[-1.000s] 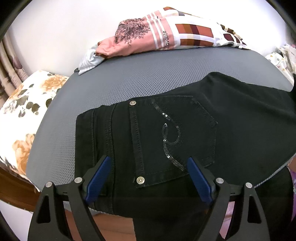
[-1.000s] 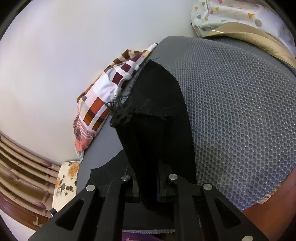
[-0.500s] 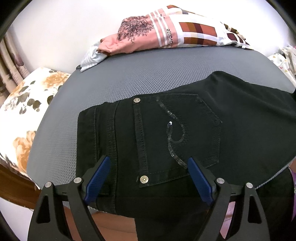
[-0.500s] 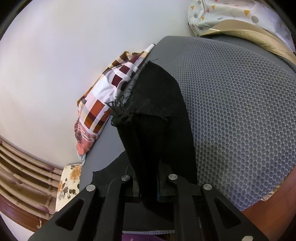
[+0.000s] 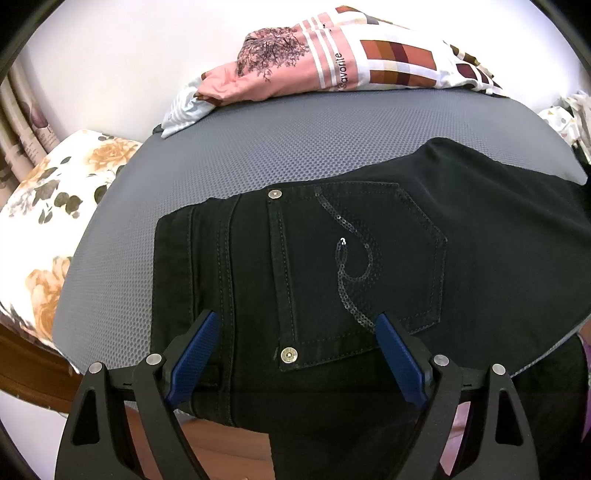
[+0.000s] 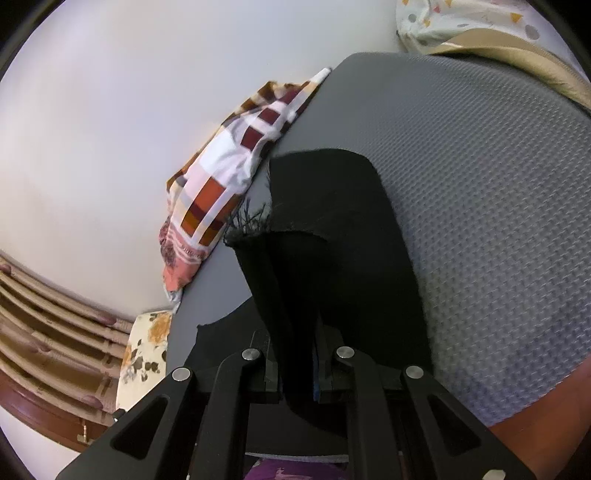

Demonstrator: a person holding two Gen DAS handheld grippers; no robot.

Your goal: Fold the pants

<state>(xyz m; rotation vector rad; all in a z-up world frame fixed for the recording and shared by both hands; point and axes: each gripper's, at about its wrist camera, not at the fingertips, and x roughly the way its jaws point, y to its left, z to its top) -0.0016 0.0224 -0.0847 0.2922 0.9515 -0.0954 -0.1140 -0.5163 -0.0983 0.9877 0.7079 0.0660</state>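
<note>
The left gripper (image 5: pixel 295 347) is held wide open just above the pants (image 5: pixel 480 258), blue pads (image 5: pixel 192 354) spread to either side of the back pocket (image 5: pixel 354 273) w/ nothing pinched between them. The pocket, trimmed w/ a sequin curl (image 5: pixel 351 273) and two metal rivets (image 5: pixel 289 355), is seen face up beside the waistband (image 5: pixel 173 273). The black pants are spread flat across the grey mat (image 5: pixel 295 147), waist end toward the left of the left wrist view, the near edge draped over the mat's front.

The right gripper (image 6: pixel 298 369) is clamped tight on a leg end (image 6: pixel 284 295) of the same pants, jaws nearly touching w/ a thick bunch of cloth standing up between them. A frayed hem (image 6: pixel 247 225) is seen at the top of the lifted bunch. The rest of that leg (image 6: pixel 369 258) is left lying on the mat (image 6: pixel 480 184) behind it.

At the mat's far edge, against a white wall (image 5: pixel 129 55), a pink-and-check shirt (image 5: pixel 332 62) is heaped. A floral cushion (image 5: pixel 44 206) is seen off the mat's left end, w/ curtains (image 6: pixel 55 314) behind. A dotted cloth (image 6: pixel 461 18) is bunched at the far right corner.
</note>
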